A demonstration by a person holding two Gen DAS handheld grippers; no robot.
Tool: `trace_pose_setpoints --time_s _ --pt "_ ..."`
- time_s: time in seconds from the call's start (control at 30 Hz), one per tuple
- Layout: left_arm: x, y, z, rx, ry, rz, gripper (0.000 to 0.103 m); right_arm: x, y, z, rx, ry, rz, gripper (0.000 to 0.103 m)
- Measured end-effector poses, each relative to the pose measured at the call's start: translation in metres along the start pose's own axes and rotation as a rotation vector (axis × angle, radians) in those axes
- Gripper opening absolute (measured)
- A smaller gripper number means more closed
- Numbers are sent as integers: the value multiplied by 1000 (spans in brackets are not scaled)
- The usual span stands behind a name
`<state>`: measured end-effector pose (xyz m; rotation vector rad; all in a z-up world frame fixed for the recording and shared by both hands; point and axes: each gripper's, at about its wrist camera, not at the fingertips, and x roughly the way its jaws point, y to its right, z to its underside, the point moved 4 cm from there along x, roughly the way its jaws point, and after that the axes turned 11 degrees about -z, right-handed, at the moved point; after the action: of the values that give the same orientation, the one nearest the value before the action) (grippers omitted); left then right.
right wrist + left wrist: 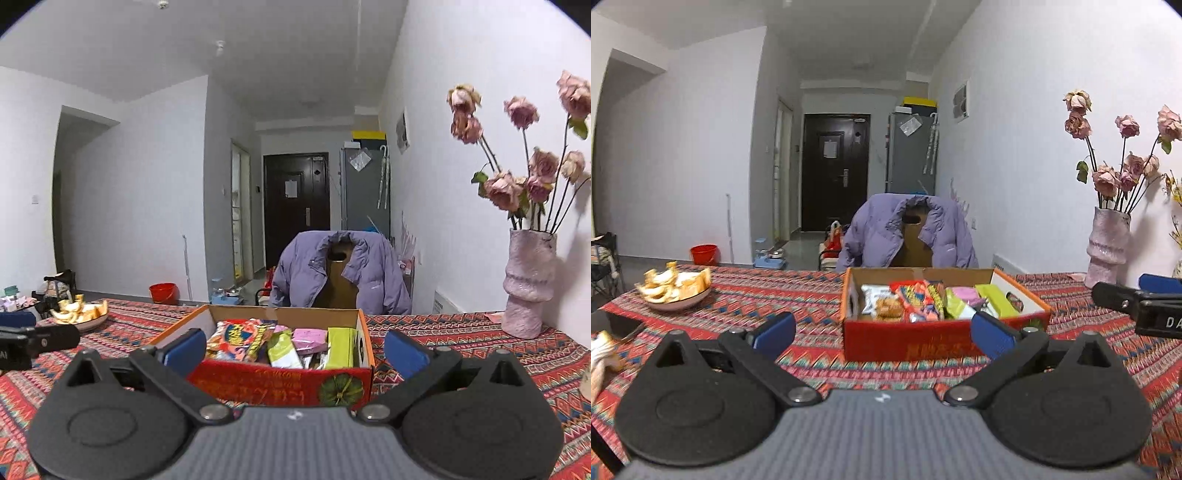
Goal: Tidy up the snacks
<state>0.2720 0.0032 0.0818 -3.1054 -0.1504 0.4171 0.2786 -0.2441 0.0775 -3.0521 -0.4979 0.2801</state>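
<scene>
A red cardboard box stands on the patterned tablecloth, open at the top. It holds several snack packets: a white cookie pack, a red-orange pack, a pink pack and green packs. My left gripper is open and empty, just in front of the box. My right gripper is open and empty, close before the same box, whose packets show between its fingers. The right gripper also shows at the right edge of the left wrist view.
A bowl of orange peels sits at the far left of the table. A pink vase of dried roses stands at the far right by the wall. A chair draped with a purple jacket is behind the table.
</scene>
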Motion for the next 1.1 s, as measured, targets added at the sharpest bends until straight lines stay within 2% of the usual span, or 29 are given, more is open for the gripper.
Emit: trace_pose_setpoints --time_s 0.2,0.4,0.67,0.77,0.93,1.1 --pt "-66 -14 24 9 -4 8 103 -58 -21 20 11 -17 -3 103" --pt "-129 -22 52 36 24 -6 103 -120 -45 46 24 29 16 103" --pt "-200 -31 84 39 74 -9 103 -188 -89 86 -20 -1 -26 103" --pt "-213 -31 97 46 70 -60 103 -206 -98 100 -11 5 -30 103" --pt "-219 -39 114 48 39 -97 103 -222 -107 119 -22 -25 -4 103" --pt "-216 -46 119 35 31 -93 103 -219 -110 127 -8 -40 -24 103"
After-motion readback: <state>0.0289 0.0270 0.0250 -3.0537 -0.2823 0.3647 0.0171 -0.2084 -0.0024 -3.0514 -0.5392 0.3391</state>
